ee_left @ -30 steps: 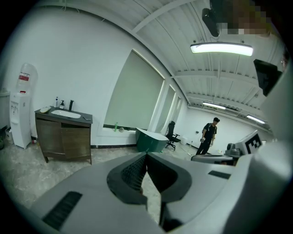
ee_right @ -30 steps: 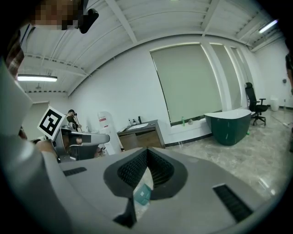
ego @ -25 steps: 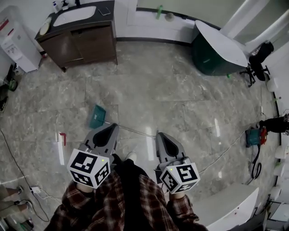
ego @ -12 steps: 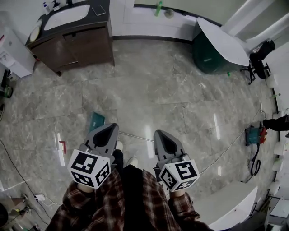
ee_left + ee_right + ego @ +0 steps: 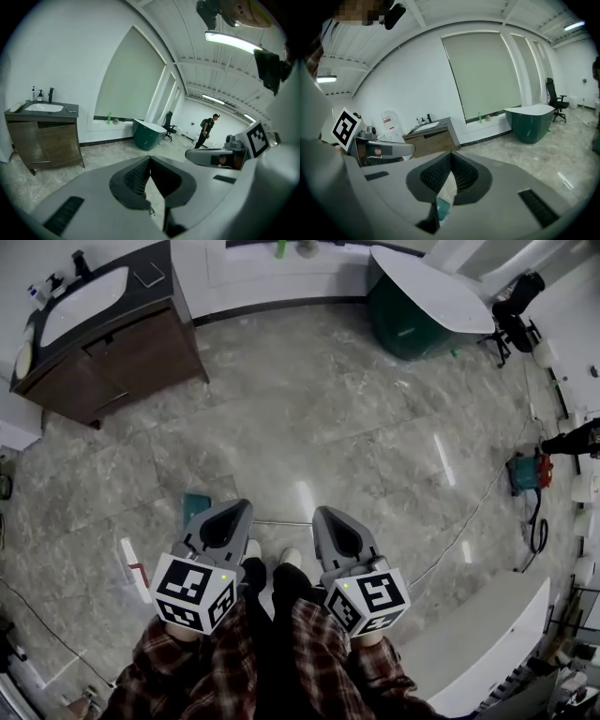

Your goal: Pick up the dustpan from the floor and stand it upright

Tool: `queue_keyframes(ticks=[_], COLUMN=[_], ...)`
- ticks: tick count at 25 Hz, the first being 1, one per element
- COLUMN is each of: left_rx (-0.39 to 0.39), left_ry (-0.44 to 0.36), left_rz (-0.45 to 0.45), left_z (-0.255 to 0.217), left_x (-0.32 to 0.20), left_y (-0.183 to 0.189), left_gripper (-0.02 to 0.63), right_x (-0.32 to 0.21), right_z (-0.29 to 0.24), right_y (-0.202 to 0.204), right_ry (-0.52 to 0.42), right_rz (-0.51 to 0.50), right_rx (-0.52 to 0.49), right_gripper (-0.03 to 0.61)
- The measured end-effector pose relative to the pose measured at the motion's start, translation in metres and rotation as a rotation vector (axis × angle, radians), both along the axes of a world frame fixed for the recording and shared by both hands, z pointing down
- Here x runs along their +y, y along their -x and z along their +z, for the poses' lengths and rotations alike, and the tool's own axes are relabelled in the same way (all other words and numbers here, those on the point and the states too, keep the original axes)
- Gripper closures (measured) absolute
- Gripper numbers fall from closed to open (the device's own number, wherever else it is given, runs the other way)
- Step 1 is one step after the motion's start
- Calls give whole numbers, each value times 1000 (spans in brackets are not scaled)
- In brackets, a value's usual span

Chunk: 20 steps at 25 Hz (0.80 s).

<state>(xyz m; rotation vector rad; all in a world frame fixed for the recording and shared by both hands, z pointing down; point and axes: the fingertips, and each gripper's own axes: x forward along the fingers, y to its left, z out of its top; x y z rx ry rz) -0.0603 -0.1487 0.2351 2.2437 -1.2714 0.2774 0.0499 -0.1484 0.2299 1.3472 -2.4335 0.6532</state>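
The teal dustpan (image 5: 195, 507) lies flat on the marble floor, its thin metal handle (image 5: 279, 522) running right between my two grippers. My left gripper (image 5: 234, 506) hovers over the pan's right edge and hides part of it, jaws shut and empty (image 5: 149, 158). To the right, above the handle's far end, my right gripper (image 5: 326, 513) is likewise shut on nothing (image 5: 451, 153). In the right gripper view a bit of the teal pan (image 5: 442, 206) shows below the jaws. Both grippers are well above the floor.
A wooden vanity with a sink (image 5: 103, 334) stands at the back left, a green tub (image 5: 412, 315) and an office chair (image 5: 511, 310) at the back right. A white counter (image 5: 478, 634), a floor cable (image 5: 469, 521) and a power tool (image 5: 525, 472) lie right. A person (image 5: 206, 131) stands far off.
The view and both grippers have advanced across the floor. The dustpan now sits closer, partly under the left gripper. Both jaws stay shut.
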Motion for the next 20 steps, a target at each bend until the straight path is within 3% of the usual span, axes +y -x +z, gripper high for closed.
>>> queue_keyframes(ticks=[12, 20], left_rx=[-6, -29], left_ry=[46, 99], left_rz=[-13, -32], left_z=[38, 117], left_x=[-8, 4], left_y=[-37, -41], left_gripper=[602, 601], right_x=[-10, -2], right_z=[30, 125], right_y=[-31, -68], right_ry=[48, 185], right_rz=[-11, 83], right_rx=[9, -31], right_gripper=[568, 566])
